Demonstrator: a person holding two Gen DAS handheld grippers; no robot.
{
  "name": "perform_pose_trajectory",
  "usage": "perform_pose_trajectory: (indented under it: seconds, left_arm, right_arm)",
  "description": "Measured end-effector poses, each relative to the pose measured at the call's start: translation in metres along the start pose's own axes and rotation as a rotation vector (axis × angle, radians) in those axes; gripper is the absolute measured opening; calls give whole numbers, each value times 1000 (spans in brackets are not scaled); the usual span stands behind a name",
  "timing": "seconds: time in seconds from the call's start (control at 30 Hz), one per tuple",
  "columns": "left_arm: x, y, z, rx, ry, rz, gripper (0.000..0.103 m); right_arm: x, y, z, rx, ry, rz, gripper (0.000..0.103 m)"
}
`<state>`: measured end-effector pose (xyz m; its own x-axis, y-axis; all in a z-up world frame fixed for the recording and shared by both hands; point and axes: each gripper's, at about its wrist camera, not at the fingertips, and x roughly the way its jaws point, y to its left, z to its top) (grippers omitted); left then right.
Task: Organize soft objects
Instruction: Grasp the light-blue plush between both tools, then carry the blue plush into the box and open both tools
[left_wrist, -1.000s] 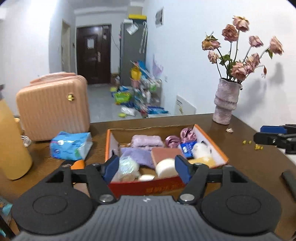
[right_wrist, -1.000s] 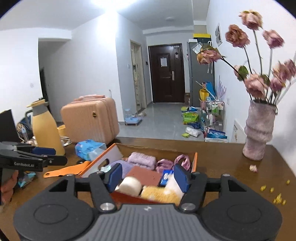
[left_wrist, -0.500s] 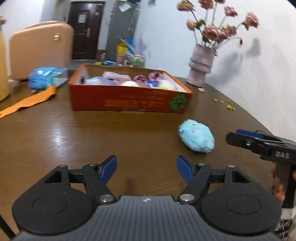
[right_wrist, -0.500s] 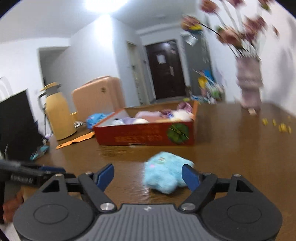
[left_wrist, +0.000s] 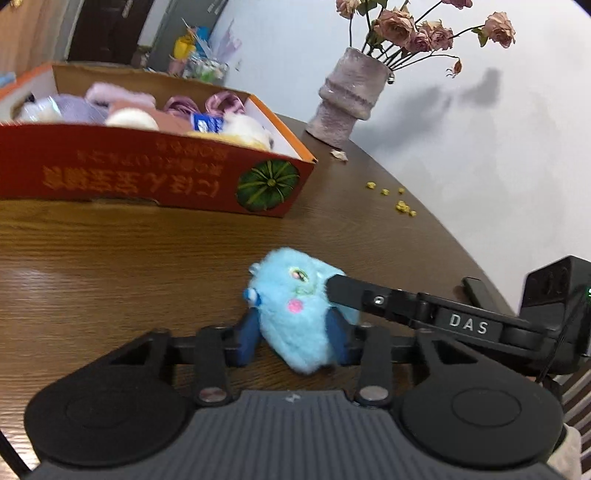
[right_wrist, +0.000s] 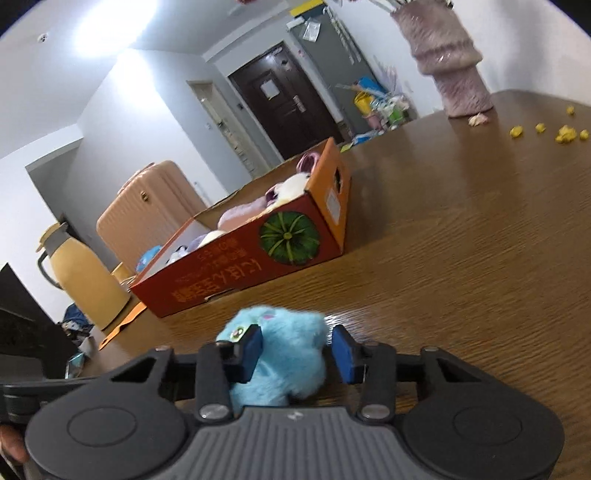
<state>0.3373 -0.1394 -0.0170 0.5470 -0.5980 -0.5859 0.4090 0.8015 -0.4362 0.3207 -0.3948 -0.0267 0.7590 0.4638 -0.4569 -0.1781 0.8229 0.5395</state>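
Left wrist, toy: the blue plush toy (left_wrist: 299, 314) sits on the bench (left_wrist: 110, 266), in front of the red box (left_wrist: 155, 177) and apart from it.
Left wrist, left claw: my left claw (left_wrist: 293, 338) has a blue pad on each side of the toy; I read it as pressed on the fluff, jaws partly closed.
Left wrist, right claw: one finger of the right claw (left_wrist: 343, 291) reaches in from the right and touches the toy's top.
Left wrist, advice: I'd let one claw carry it; two claws pulling on a soft body may stretch or drop it.
Right wrist, right claw: the right claw (right_wrist: 295, 349) straddles the toy (right_wrist: 284, 343), pads against the fur on both sides.
Right wrist, next: I'd squeeze gently, lift clear of the box wall (right_wrist: 236, 266), then release above the soft things inside.
Right wrist, bench: dark wood with yellow crumbs (right_wrist: 563, 133) and a vase (right_wrist: 450, 62) at the far edge.
Right wrist, room: a pink suitcase (right_wrist: 147, 214), a yellow jug (right_wrist: 81, 280) and a dark door (right_wrist: 288, 107) behind.
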Motion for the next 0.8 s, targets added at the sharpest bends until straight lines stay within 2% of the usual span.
perform_pose_trajectory:
  seconds: [0.07, 0.13, 0.3, 0.47, 0.6, 0.7, 0.8]
  left_arm:
    - [1, 5, 1, -16, -4, -16, 35]
    - [2, 10, 1, -30, -7, -35, 34]
    - [5, 17, 2, -62, -4, -67, 34]
    - [0, 14, 0, -49, -12, -46, 32]
    - [-28, 9, -14, -13, -28, -21, 32]
    - [-56, 18, -22, -34, -56, -42, 32]
    - [-78, 29, -3, -33, -113, -69, 32]
  right_arm:
    - [5, -1, 1, -4, 12, -3, 38]
    - [7, 0, 1, -7, 11, 13, 31]
    - [8, 4, 1, -21, 7, 11, 30]
    - [7, 9, 0, -35, -1, 7, 29]
    - [-5, 27, -13, -32, -3, 3, 28]
    - [-17, 48, -23, -38, -14, 22, 27]
    - [-18, 81, -10, -121, -52, 26, 27]
